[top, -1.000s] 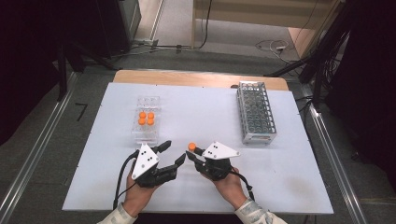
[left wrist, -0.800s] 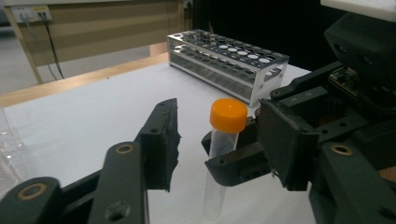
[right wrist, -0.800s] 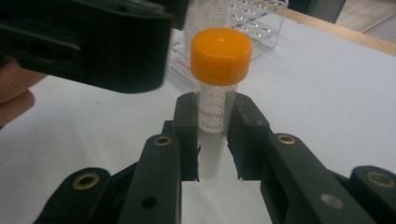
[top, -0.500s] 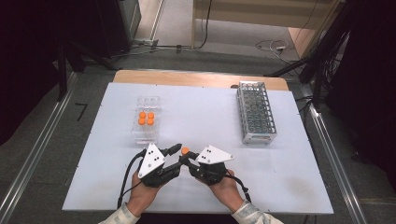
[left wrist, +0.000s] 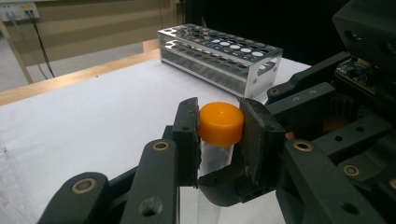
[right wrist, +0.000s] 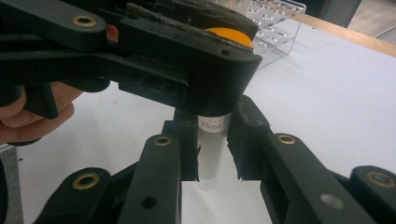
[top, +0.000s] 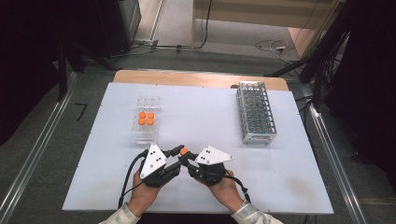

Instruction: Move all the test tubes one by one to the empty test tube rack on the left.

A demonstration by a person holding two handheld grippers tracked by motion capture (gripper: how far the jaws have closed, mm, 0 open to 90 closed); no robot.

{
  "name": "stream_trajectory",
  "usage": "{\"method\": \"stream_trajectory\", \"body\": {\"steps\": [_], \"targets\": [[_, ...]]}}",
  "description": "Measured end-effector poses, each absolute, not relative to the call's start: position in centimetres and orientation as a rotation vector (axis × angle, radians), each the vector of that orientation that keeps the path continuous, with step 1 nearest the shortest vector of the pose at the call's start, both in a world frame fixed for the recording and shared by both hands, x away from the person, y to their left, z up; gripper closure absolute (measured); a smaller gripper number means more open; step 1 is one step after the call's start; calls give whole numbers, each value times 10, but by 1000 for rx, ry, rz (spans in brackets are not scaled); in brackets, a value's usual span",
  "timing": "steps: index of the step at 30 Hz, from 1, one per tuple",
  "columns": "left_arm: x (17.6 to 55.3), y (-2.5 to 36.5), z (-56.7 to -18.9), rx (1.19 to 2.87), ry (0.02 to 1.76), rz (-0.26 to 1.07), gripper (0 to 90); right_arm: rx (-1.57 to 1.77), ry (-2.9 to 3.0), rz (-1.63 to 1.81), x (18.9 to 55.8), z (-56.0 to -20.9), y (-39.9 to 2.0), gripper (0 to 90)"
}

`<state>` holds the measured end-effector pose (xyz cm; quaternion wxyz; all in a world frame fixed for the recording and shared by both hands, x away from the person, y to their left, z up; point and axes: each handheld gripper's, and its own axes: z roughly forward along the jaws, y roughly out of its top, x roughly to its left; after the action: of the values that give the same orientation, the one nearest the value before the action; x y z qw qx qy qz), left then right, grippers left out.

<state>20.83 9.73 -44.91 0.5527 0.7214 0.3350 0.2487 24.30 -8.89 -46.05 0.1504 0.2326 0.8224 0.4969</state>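
Your left claw [left wrist: 219, 140] has just been closing, and its pads now pinch the orange screw cap [left wrist: 220, 123] of the clear plastic tube [right wrist: 211, 149]. Your right claw [right wrist: 211, 144] is clamped tight on that tube's body just below the cap, so both hold it upright above the near middle of the white counter [top: 210, 116]. The clear plastic rack with four orange-capped tubes [top: 145, 119] and the metal tube rack [top: 256, 113] sit farther back.

Lab: metal tube rack [top: 256, 112], cabling
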Motion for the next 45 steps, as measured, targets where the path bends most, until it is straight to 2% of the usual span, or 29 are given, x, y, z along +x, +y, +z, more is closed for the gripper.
{"method": "stream_trajectory", "body": {"steps": [8, 11, 13, 17, 21, 31, 45], "targets": [[209, 98, -449, 1709, 795, 583, 700, 670, 2365, 1427, 243, -460, -90, 709], [209, 99, -448, 1705, 800, 582, 702, 665, 2379, 1425, 243, -460, -89, 621], [209, 100, -448, 1702, 802, 582, 702, 659, 2394, 1417, 244, -460, -89, 501], [210, 103, -447, 1684, 817, 575, 702, 666, 2417, 1399, 247, -460, -92, 378], [211, 107, -446, 1675, 828, 575, 702, 694, 2408, 1386, 250, -460, -99, 326], [213, 121, -440, 1636, 865, 584, 702, 801, 2343, 1369, 257, -456, -131, 252], [213, 151, -430, 1584, 937, 621, 702, 919, 2261, 1341, 258, -455, -179, 240]]}}
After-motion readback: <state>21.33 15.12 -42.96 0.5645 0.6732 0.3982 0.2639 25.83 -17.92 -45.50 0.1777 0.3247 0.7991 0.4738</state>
